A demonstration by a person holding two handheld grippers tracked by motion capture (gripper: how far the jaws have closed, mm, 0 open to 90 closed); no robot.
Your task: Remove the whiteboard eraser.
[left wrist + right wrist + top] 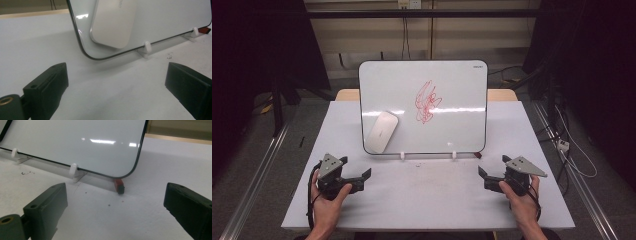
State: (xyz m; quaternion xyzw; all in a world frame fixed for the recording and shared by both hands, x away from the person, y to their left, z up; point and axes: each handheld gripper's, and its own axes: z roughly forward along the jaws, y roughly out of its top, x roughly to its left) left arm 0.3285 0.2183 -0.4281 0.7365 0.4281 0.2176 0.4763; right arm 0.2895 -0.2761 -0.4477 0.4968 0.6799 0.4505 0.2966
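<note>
Whiteboard (452, 85): we see it propped mid-frame on the surface (427, 200), red scribble (428, 102) central.
Eraser (381, 131): stuck lower left of board.
Red marker (119, 185): mostly hidden behind board's corner.
Left gripper (360, 179): jaws apart, empty.
Right gripper (488, 179): jaws apart, empty.

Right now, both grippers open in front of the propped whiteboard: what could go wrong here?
1. The white black-rimmed whiteboard leans on two small white clips; a hard push while wiping the red scribble could probably tip it or slide it back.
2. The white oval eraser sits on the sloped face; a nudge from the left gripper may drop it.
3. The red-and-black marker behind the corner could roll.
</note>
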